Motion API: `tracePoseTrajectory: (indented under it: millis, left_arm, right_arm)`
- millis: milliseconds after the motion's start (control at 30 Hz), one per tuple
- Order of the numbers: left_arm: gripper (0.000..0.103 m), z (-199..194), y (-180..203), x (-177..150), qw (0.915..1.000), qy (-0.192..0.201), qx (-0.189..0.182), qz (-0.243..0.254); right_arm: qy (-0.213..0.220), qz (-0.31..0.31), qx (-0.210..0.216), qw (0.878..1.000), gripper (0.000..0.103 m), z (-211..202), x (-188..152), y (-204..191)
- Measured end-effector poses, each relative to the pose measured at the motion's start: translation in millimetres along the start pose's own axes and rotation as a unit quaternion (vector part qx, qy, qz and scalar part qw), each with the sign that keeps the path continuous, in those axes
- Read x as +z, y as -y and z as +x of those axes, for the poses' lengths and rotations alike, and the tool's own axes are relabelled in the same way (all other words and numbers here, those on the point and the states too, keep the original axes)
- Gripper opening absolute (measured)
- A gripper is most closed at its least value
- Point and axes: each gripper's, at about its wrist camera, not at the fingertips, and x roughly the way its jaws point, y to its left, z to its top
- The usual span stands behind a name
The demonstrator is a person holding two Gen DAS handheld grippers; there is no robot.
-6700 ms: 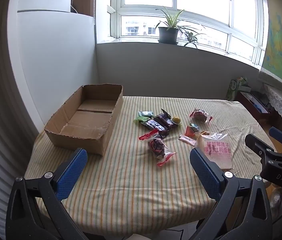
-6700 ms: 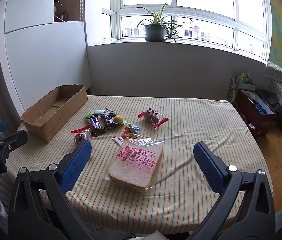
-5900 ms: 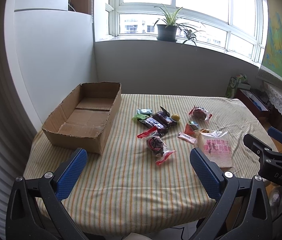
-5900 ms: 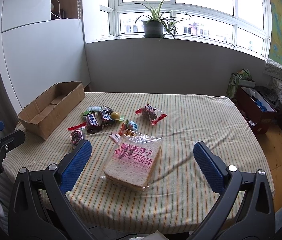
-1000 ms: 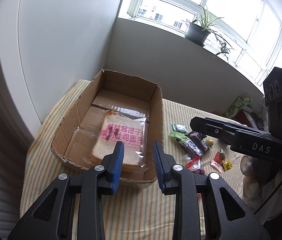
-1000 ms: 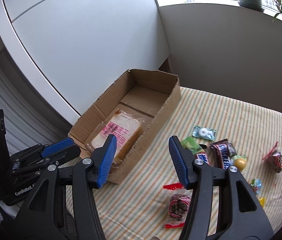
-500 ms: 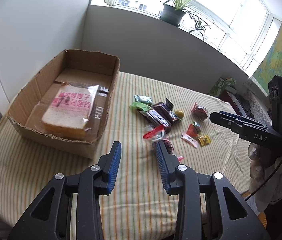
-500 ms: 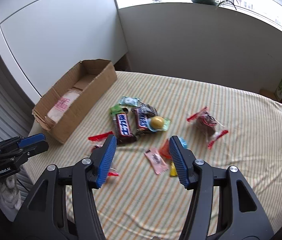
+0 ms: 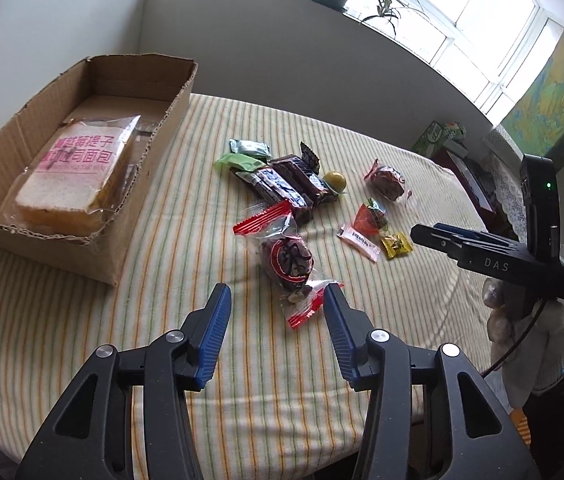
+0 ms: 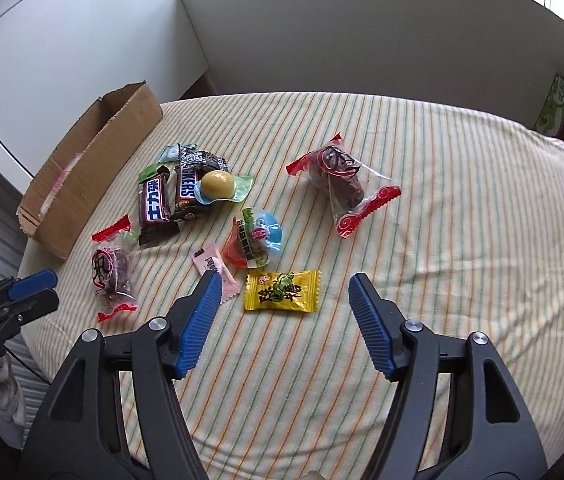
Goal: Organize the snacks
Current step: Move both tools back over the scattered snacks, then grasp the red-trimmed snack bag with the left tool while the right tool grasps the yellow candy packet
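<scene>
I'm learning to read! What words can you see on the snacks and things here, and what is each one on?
"SNICKERS", only partly visible: brown chocolate bar.
"士力架": the other chocolate bar.
"DAS": right hand-held gripper.
Pink Chinese print ending "吐司面包": bread bag in the cardboard box.
Yellow candy, pink sachet, orange packet: Chinese print I cannot read.
</scene>
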Motion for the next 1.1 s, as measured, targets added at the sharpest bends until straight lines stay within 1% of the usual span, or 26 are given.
tracePoseTrajectory:
  millis: [100,133,167,267,367,433,600,733,800,867,900,1000,1100]
  left_arm:
    - [0.047,3.5,-0.2,0.5,1.0000,-0.005,0.000,-0.002]
    - [0.047,3.6,-0.8,0.6,1.0000,-0.005,0.000,-0.003]
    - [0.047,4.0,-1.0,1.1,1.0000,-0.006,-0.001,-0.005]
    - [0.047,6.5,-1.0,2.1,0.9999,-0.009,-0.002,-0.007]
    - [0.047,9.6,0.3,2.4,0.9999,-0.013,-0.005,-0.009]
    - [0.047,12.8,0.9,3.5,0.9998,-0.017,-0.008,-0.010]
    - [0.047,21.0,3.6,5.3,0.9996,-0.024,-0.010,-0.012]
    - [0.047,30.1,7.6,8.5,0.9995,-0.031,-0.007,-0.008]
    - [0.050,35.7,11.2,10.5,0.9994,-0.033,-0.001,-0.003]
    - [0.056,41.4,16.1,12.6,0.9993,-0.036,0.009,0.005]
    - [0.056,44.2,18.6,13.9,0.9992,-0.036,0.016,0.010]
    - [0.056,51.8,22.2,18.7,0.9983,-0.041,0.036,0.021]
    - [0.056,57.6,21.9,23.0,0.9974,-0.045,0.049,0.028]
  right_arm:
    - [-0.009,0.016,0.027,0.999,0.068,9.2,8.6,7.8]
    - [-0.012,0.021,0.030,0.999,0.066,13.3,12.0,10.9]
    - [-0.016,0.022,0.034,0.999,0.061,16.9,14.8,12.7]
    - [-0.036,0.016,0.053,0.998,0.053,29.0,20.8,12.9]
    - [-0.054,0.004,0.057,0.997,0.052,37.8,20.8,8.8]
    - [-0.066,-0.006,0.051,0.997,0.052,44.1,19.6,5.9]
    - [-0.078,-0.034,0.046,0.995,0.052,41.3,8.8,-2.8]
    - [-0.078,-0.076,0.011,0.994,0.052,39.3,-0.4,-14.3]
    - [-0.077,-0.096,-0.011,0.992,0.052,40.5,-2.8,-20.9]
    - [-0.076,-0.113,-0.034,0.990,0.049,43.2,-3.3,-27.2]
    - [-0.074,-0.120,-0.043,0.989,0.049,45.0,-2.8,-30.6]
    - [-0.072,-0.132,-0.056,0.987,0.046,46.0,-2.3,-35.1]
    - [-0.073,-0.137,-0.063,0.986,0.039,45.2,-1.9,-35.7]
